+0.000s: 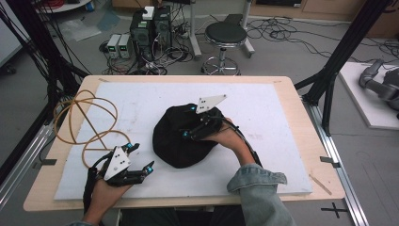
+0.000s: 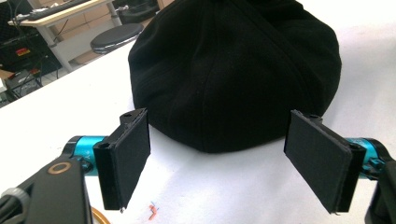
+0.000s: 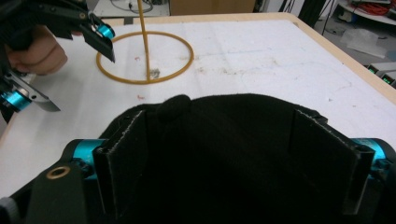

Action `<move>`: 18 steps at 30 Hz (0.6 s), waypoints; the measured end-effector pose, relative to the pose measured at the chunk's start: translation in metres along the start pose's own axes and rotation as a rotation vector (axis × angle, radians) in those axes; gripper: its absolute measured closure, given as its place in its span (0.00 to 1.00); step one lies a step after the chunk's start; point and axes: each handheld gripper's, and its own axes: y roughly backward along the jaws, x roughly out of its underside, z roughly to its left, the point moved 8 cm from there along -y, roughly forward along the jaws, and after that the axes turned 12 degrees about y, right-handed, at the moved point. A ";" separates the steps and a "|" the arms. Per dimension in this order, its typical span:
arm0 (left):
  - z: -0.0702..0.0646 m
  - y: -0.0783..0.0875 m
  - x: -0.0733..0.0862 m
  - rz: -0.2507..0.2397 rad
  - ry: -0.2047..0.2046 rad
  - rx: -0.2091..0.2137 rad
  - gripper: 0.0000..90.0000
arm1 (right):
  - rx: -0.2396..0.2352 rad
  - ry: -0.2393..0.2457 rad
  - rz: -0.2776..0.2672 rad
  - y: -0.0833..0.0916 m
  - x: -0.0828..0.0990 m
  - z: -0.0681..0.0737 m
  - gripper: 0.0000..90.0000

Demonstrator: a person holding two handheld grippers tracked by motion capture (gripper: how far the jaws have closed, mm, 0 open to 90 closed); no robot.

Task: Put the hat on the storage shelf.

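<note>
Straddling a black hat [image 1: 181,141] on the counter [image 1: 263,108].
Right gripper [image 1: 189,122] fingers spread around its fabric, not pinching; left gripper [image 1: 141,157] fingers spread, just beside it.

A wooden worktop [image 1: 301,141] is carrying a white mat [image 1: 263,113] that is covering most of its surface. A black fabric hat [image 1: 174,141] is lying near the mat's centre, and a looped yellow cord [image 1: 77,123] is resting at the left edge.

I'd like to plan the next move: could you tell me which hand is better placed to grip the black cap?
Probably the right gripper: its fingers already straddle the black cap, while the left gripper sits open beside it.
</note>
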 end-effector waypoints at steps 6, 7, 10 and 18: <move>0.000 0.000 0.000 0.002 -0.002 0.000 0.25 | -0.002 0.022 0.013 -0.001 0.003 -0.001 0.30; 0.000 0.000 0.000 0.003 -0.002 0.000 0.25 | -0.002 0.022 0.013 -0.001 0.003 -0.001 0.30; 0.000 0.000 0.000 0.002 0.000 -0.001 0.25 | -0.003 0.029 0.019 -0.002 0.005 -0.002 0.32; 0.001 0.000 0.000 0.004 0.000 0.000 0.25 | -0.001 0.093 0.055 -0.005 0.009 0.000 0.42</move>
